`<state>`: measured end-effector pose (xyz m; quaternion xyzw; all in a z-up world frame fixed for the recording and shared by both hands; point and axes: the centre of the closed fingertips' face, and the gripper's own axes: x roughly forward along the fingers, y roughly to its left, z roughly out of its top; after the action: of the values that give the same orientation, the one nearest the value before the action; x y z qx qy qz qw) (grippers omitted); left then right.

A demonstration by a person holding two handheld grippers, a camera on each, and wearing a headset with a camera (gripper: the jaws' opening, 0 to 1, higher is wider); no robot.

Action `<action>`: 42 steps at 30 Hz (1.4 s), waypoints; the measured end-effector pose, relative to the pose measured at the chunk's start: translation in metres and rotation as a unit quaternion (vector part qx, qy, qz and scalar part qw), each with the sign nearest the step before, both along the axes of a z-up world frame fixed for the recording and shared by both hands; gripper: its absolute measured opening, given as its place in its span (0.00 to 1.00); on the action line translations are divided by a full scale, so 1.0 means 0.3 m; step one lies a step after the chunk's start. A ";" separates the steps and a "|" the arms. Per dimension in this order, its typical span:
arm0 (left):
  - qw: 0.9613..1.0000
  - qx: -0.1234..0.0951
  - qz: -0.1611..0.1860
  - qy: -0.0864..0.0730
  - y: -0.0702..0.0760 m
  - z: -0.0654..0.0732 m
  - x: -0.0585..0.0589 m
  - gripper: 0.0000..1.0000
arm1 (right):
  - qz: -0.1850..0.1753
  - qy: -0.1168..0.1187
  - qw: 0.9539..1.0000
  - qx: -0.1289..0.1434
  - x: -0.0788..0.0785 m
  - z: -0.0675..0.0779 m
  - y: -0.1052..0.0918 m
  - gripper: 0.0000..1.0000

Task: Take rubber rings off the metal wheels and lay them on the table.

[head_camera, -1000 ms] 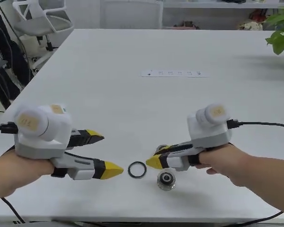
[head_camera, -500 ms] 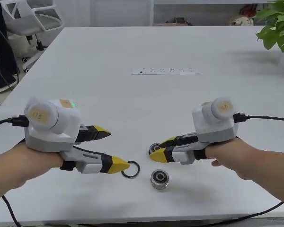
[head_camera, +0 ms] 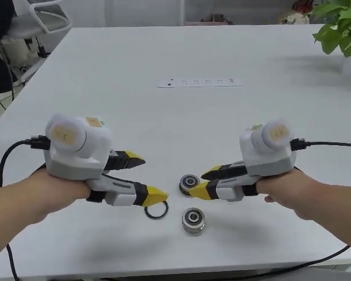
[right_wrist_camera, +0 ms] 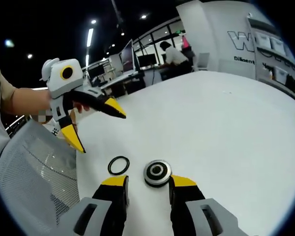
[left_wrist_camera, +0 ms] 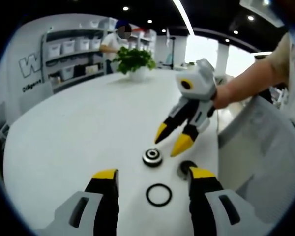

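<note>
Okay, white matte bench, smooth and flat. Power strip mid-bench, leafy plant at far right, chair beyond far left. Thin black round rubber ring lies loose and flat on the bench, just under the lower tip of the left claw, which gapes wide, empty. Two small round metal wheels: near wheel shiny with dark hub, beside ring; far wheel dark-rimmed, at the right claw tips, contact unclear. Right claw slightly parted, gripping nothing.
</note>
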<state>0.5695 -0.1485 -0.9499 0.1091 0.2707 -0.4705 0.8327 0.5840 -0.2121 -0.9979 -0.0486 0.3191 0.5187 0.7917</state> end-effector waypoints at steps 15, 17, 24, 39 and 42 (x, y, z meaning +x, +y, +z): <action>1.000 0.008 -0.012 0.008 -0.062 -0.051 0.043 0.53 | -0.001 -0.012 1.000 -0.017 0.029 -0.050 -0.021 0.29; 1.000 0.007 -0.014 0.009 -0.073 -0.059 0.046 0.52 | 0.000 -0.013 1.000 -0.018 0.029 -0.056 -0.021 0.28; 1.000 0.011 -0.018 0.015 -0.089 -0.106 0.067 0.49 | 0.005 -0.018 1.000 -0.017 0.030 -0.067 -0.012 0.26; 0.999 0.012 -0.028 0.017 -0.155 -0.131 0.068 0.41 | 0.013 -0.032 0.999 -0.020 0.035 -0.080 -0.003 0.20; 0.999 0.013 -0.028 0.016 -0.169 -0.133 0.072 0.38 | 0.016 -0.035 0.999 -0.021 0.034 -0.081 -0.001 0.19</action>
<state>0.5912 -0.1991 -0.9896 0.1200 0.2873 -0.4921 0.8130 0.5943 -0.2124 -1.0222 -0.0885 0.3013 0.5221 0.7930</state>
